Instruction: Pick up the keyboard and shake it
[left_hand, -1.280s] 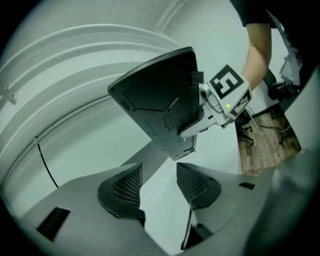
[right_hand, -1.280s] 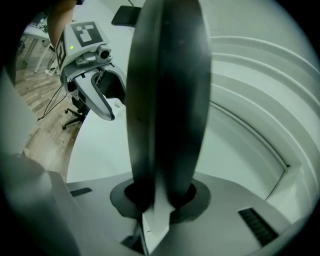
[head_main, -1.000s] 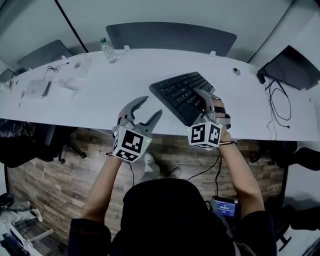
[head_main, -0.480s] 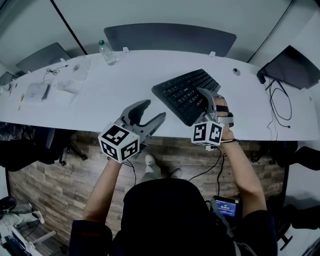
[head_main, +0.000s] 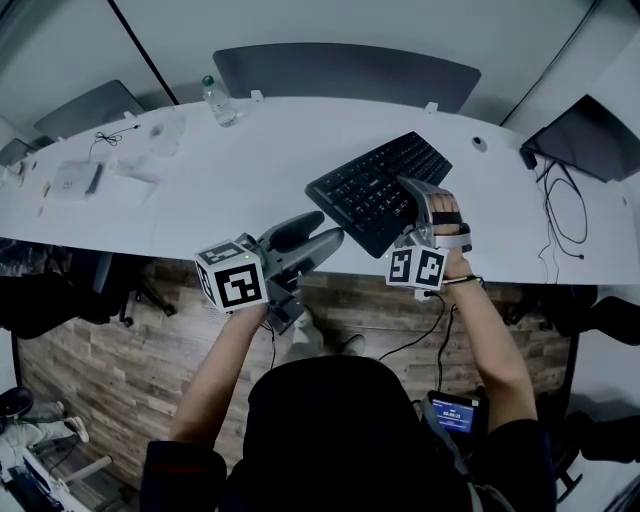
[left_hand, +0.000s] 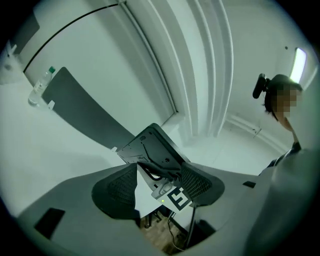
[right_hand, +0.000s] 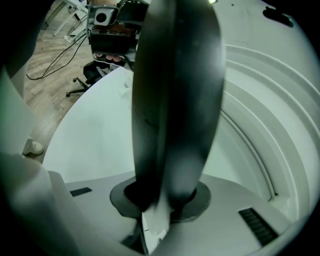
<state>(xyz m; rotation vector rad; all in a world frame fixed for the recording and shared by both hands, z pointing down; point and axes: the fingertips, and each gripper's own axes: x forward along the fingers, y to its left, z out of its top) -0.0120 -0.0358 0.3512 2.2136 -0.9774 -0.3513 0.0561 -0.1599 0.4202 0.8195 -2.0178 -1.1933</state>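
Small white items lie at the far left of the bench (head_main: 250, 170), and a bottle (head_main: 214, 100) stands at its back edge. The left gripper (head_main: 328, 232) hangs at the near edge, rolled on its side and pointing toward the keyboard (head_main: 372, 185). Its fingers have just been opening and now stand wide apart with nothing between the pads; the keyboard is just beyond them, untouched.

The keyboard is right of centre, askew and off the bench. The left gripper view shows its dark underside tilted up in the air. The right gripper (head_main: 415, 196) has its fingers clamped on the keyboard's near-right end, one above and one below. In its own view the board runs edge-on out from the pads. A laptop (head_main: 585, 135) sits far right.

The keyboard looks like a stiff, light plastic slab. Held at one end, it will likely lever and could twist or slip when shaken. The keys are smooth and give, so the bare frame edge is the better hold. A second pinch on the free left end would probably steady it.
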